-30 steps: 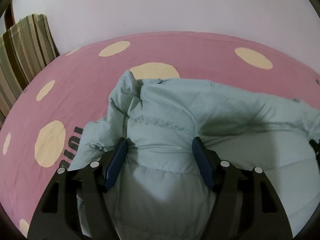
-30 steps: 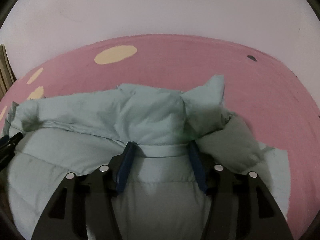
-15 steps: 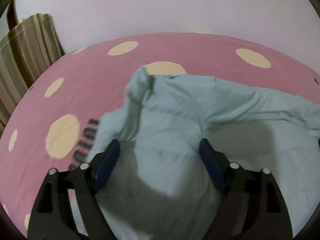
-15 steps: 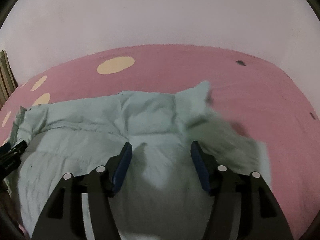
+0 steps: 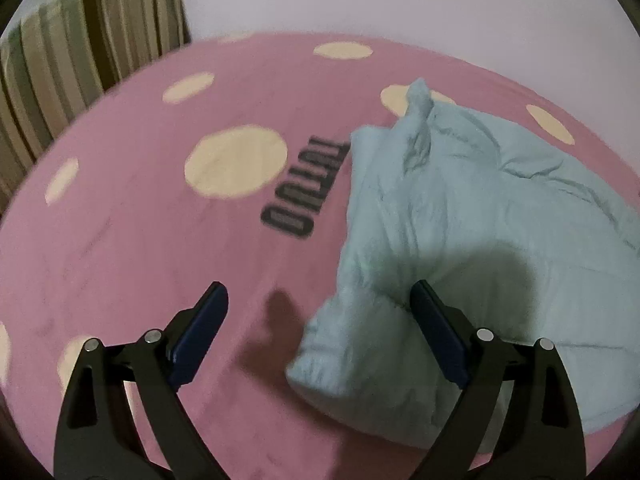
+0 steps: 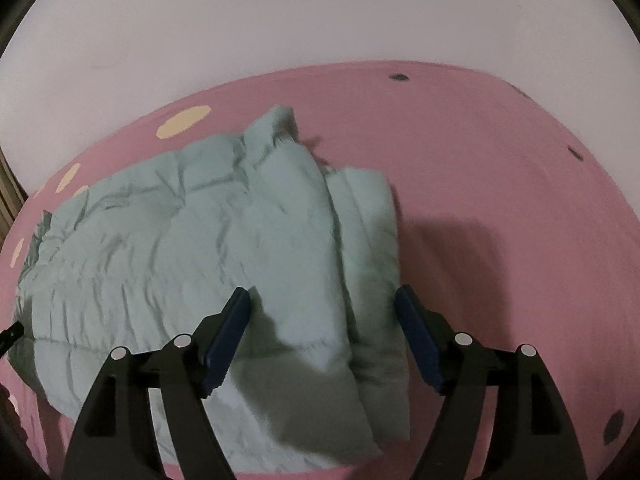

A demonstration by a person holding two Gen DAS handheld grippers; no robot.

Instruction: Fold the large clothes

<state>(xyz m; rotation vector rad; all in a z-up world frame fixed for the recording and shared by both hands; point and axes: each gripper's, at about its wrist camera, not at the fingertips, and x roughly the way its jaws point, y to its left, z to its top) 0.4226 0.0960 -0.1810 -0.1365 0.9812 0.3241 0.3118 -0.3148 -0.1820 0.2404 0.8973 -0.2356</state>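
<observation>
A pale green puffer jacket [image 5: 472,240] lies folded and bunched on a pink bedspread [image 5: 140,240] with cream dots. In the left wrist view the left gripper [image 5: 320,300] hovers over the jacket's left edge, its jaws opening wide, with only the jacket's lower corner beneath the gap and nothing pinched. In the right wrist view the jacket [image 6: 200,240] fills the left and centre. The right gripper [image 6: 324,304] hangs above its folded right edge, jaws opening, pads clear of the cloth.
Black lettering [image 5: 304,188] is printed on the bedspread beside the jacket. A striped curtain [image 5: 68,52] hangs at the upper left. A pale wall [image 6: 320,20] runs behind the bed. Bare pink bedspread [image 6: 500,220] lies to the jacket's right.
Both grippers have let go of the jacket's top fold, widened, and drawn back outward, the left toward the left edge and the right toward the right. The jacket now lies released.
</observation>
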